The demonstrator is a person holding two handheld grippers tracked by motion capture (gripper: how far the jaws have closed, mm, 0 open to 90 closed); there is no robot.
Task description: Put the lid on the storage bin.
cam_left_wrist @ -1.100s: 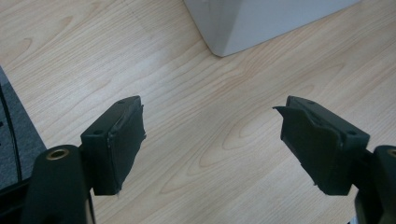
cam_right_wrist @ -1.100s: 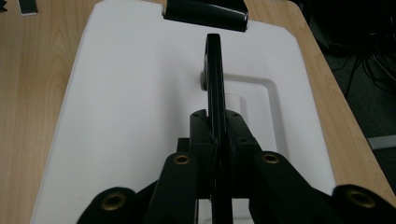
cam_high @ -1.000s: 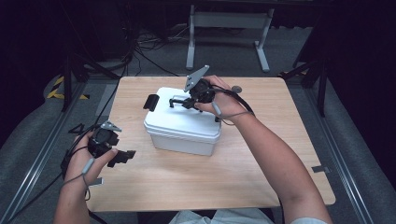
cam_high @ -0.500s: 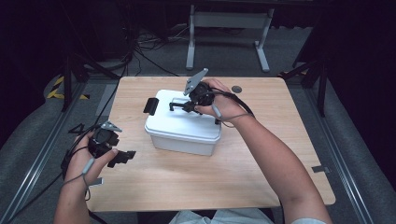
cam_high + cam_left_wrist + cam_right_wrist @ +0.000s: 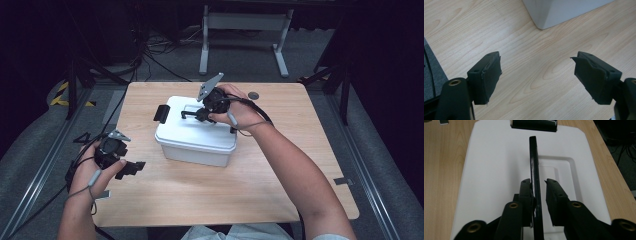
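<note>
**Right gripper closes in on the lid handle of the white box**

A white plastic storage box (image 5: pixel 196 131) sits near the middle of the wooden table (image 5: pixel 280 175), with a black latch (image 5: pixel 161 113) on its left end. Its black carry handle (image 5: pixel 534 170) stands upright from the recess in the lid (image 5: pixel 496 165), seen edge-on in the right gripper view.

The right gripper (image 5: pixel 197 114) hangs over the lid with its jaws on either side of the handle. One jaw appears to touch the handle, while a thin gap shows between the handle and the other, so the jaws are nearly together but not clearly clamped on it. Compared with the high views from a second ago, the right hand (image 5: pixel 235 107) has moved very little: it has settled slightly over the handle, and the box has not shifted on the table.

The left gripper (image 5: pixel 537 75) rests at the near left of the table, well apart from the box, its jaws spread wide over bare wood with a corner of the box visible beyond them. It has held that spot throughout.

The small adjustment suggests that the grasp is being finished. Once the jaws press fully onto the handle, the lid or the whole box could be lifted.
</note>
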